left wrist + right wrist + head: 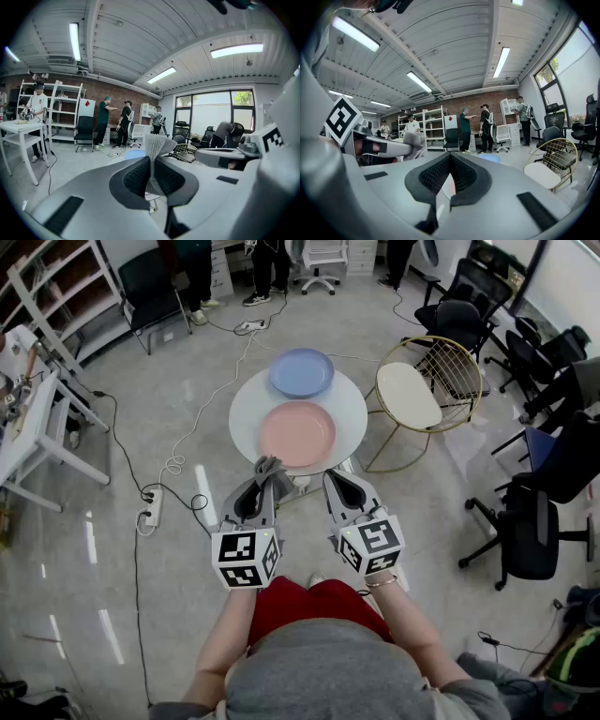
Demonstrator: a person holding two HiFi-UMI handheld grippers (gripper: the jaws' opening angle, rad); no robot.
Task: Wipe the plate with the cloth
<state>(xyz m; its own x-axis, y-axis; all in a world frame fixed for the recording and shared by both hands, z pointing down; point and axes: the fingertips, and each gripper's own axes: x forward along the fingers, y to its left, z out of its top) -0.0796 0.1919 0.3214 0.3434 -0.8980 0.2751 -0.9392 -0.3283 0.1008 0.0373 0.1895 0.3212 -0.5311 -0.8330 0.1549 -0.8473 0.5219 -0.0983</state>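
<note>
We held the cloth (270,466) clenched in the left gripper (266,486), the pink plate (297,433) just beyond it; right gripper (338,486) closed, empty.

We see a round white counter (246,413) on the grey floor (94,596), with a gold wire chair (427,390) just to its right. Black office chairs (530,531) line the right side. A power strip (152,510) and cables (202,409) lie left, near a white desk (37,427). People (104,122) stand by far shelves (65,110).
</note>
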